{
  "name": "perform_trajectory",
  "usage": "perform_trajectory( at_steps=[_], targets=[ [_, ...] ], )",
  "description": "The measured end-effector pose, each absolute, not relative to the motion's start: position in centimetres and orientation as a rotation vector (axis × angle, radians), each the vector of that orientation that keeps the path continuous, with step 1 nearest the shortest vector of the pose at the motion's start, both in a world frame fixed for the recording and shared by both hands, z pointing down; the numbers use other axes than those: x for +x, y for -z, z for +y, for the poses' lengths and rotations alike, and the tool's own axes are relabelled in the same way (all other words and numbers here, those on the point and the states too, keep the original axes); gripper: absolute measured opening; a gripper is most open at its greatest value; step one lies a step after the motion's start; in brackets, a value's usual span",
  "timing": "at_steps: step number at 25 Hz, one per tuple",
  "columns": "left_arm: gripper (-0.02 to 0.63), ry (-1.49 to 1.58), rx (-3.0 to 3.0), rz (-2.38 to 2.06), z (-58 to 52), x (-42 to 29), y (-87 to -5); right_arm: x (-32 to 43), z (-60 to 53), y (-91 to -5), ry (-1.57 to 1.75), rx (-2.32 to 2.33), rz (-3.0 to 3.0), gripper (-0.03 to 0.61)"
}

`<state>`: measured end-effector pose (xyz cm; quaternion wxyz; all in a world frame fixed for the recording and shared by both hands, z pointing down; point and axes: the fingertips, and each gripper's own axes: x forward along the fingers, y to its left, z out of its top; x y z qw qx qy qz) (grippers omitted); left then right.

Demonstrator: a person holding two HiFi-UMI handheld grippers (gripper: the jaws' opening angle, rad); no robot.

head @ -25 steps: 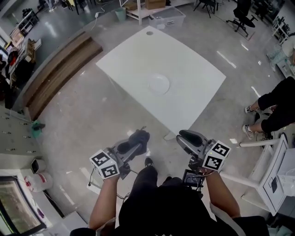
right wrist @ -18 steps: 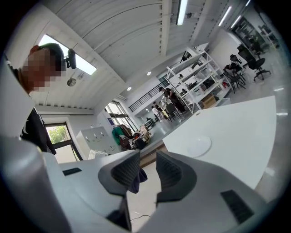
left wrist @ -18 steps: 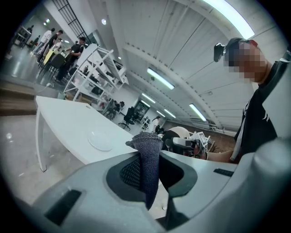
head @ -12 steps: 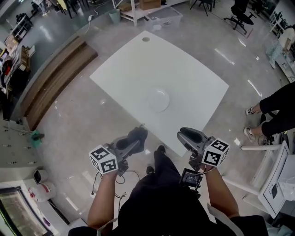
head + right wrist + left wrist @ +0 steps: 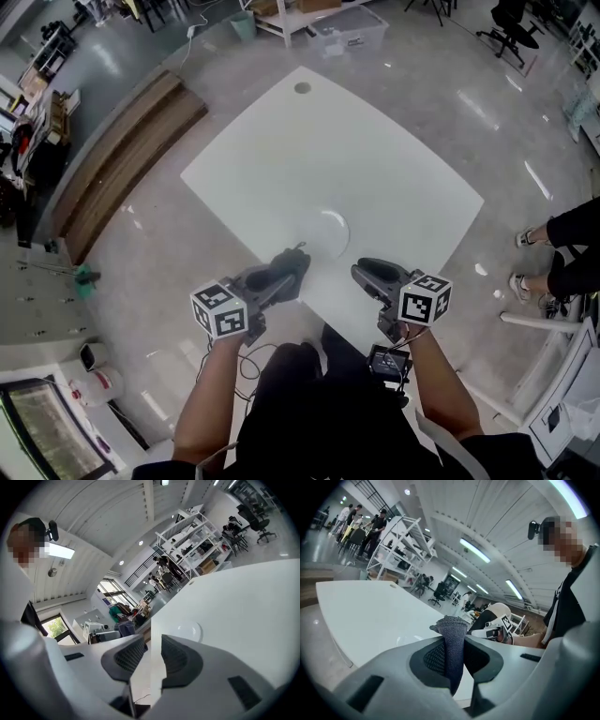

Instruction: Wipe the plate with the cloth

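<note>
A white plate (image 5: 324, 231) lies near the front edge of the white table (image 5: 309, 141). My left gripper (image 5: 294, 262) is shut on a dark grey-blue cloth (image 5: 287, 277), just short of the plate's near left side. In the left gripper view the cloth (image 5: 453, 644) stands pinched upright between the jaws, with the table (image 5: 361, 611) ahead. My right gripper (image 5: 362, 272) hovers open and empty over the table's front edge, right of the plate. The right gripper view shows its jaws (image 5: 152, 656) apart and the plate (image 5: 188, 631) just beyond them.
A round cable hole (image 5: 302, 87) sits at the table's far corner. A low wooden platform (image 5: 112, 150) runs along the floor at the left. A seated person's legs (image 5: 574, 246) are at the right. White furniture (image 5: 562, 403) stands at the lower right.
Both grippers have moved forward from over the floor to the table's front edge, close to the plate. The cloth stays pinched in the left gripper; the right jaws stay apart.
</note>
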<state>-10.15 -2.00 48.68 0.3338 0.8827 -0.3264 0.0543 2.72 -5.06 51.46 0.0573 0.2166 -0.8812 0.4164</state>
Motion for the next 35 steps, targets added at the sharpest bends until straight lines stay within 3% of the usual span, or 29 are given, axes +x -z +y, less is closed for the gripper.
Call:
perform_trajectory(
  at_steps=[8,19,26,35],
  targets=[
    [0.054,-0.286,2.236,-0.809,-7.7,-10.5,-54.1,1.3,-10.6,-58.0,-1.392,0.681,-2.421,0.121],
    [0.054,-0.486,2.202,-0.705,-11.0,-9.2,-59.5,-0.1,-13.3,-65.4,-1.491,0.762,-2.152,0.121],
    [0.054,-0.583,2.209,-0.655,-11.3,-7.8,-60.6,-0.2,-13.6,-66.2,-1.538,0.761,-2.089,0.048],
    [0.054,-0.770,2.242,-0.585,-12.6,-6.2,-61.7,-0.5,-13.7,-66.5,-1.612,0.769,-2.063,0.032]
  ],
)
